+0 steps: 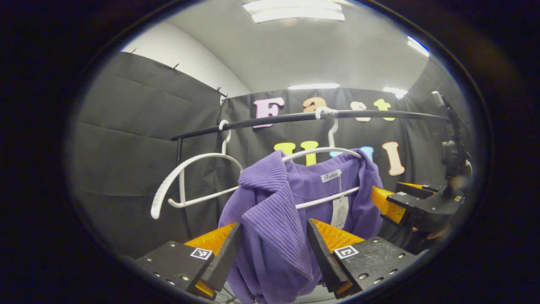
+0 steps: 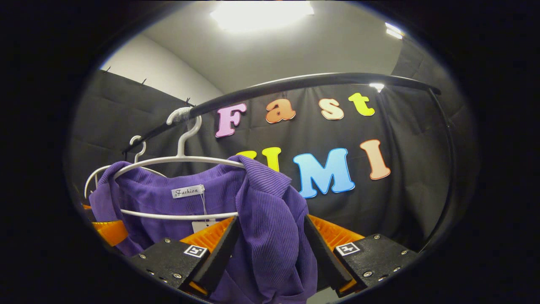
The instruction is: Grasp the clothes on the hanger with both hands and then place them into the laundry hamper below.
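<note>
A purple ribbed garment (image 1: 270,202) hangs on a white hanger (image 1: 325,150) from a black rail (image 1: 274,119). My left gripper (image 1: 274,253) stands open around one shoulder of it, the fabric filling the gap between its jaws. Farther right, the right gripper (image 1: 405,202) reaches the garment's other shoulder. In the right gripper view, my right gripper (image 2: 270,253) is open too, with the purple garment's (image 2: 168,207) shoulder draped off the hanger's (image 2: 177,159) end and down between its jaws. An orange finger of the left gripper (image 2: 109,232) shows at the far shoulder.
A second white hanger (image 1: 185,166), empty, hangs on the same rail, on the left in both views (image 2: 137,143). A paper tag (image 1: 339,211) dangles from the garment's collar. The rail's black upright post (image 1: 180,181) stands behind it.
</note>
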`<state>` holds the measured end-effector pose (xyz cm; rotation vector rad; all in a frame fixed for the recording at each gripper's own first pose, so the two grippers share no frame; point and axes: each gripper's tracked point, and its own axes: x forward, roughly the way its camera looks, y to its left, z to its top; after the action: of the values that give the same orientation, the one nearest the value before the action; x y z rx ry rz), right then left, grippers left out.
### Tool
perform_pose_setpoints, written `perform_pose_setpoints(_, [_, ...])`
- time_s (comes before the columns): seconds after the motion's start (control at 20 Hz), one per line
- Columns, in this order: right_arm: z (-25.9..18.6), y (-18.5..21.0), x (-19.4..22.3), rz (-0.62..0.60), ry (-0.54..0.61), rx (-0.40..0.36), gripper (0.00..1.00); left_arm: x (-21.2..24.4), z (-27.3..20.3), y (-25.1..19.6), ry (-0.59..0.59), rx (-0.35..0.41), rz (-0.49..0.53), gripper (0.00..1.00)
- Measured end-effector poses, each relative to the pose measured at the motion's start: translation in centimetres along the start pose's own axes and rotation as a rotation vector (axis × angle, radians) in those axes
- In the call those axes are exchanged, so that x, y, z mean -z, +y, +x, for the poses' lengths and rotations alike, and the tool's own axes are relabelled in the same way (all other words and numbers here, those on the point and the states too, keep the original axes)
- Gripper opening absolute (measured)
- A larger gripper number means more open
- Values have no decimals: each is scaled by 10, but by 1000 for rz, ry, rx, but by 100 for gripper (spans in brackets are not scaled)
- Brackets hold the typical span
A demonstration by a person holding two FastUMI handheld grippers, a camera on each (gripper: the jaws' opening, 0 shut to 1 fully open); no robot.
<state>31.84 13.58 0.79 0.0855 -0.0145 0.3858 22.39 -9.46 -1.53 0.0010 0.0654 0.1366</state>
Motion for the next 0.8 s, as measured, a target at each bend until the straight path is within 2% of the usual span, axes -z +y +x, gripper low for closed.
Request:
perform_pose_setpoints(0.3, [22, 3, 32, 51, 82, -15, 95, 5, 6, -2, 6, -29, 1, 88])
perform_pose_setpoints(0.35, [23, 6, 35, 63, 91, -28, 92, 6, 6, -1, 5, -34, 6, 88])
perform_pose_setpoints(0.45, [28, 10, 36, 70, 87, -44, 95, 6, 9, -1, 3, -38, 31, 88])
perform_pose_setpoints(0.5, [29, 10, 38, 66, 83, -39, 95, 7, 8, -1, 2, -41, 44, 94])
perform_pose_setpoints(0.55, [31, 9, 39, 69, 83, -32, 95, 7, 8, -1, 0, -51, 62, 94])
perform_pose_setpoints(0.65, [32, 11, 41, 87, 84, -21, 93, 8, 8, 8, 8, -61, 82, 83])
perform_pose_setpoints(0.7, [33, 11, 43, 91, 92, -17, 87, 8, 8, 7, 9, -59, 89, 77])
perform_pose_setpoints(0.75, [32, 13, 44, 93, 98, -28, 83, 7, 10, 7, 5, -59, 100, 77])
perform_pose_setpoints(0.8, [32, 17, 44, 97, 99, -45, 71, 3, 4, 9, 0, -60, 106, 68])
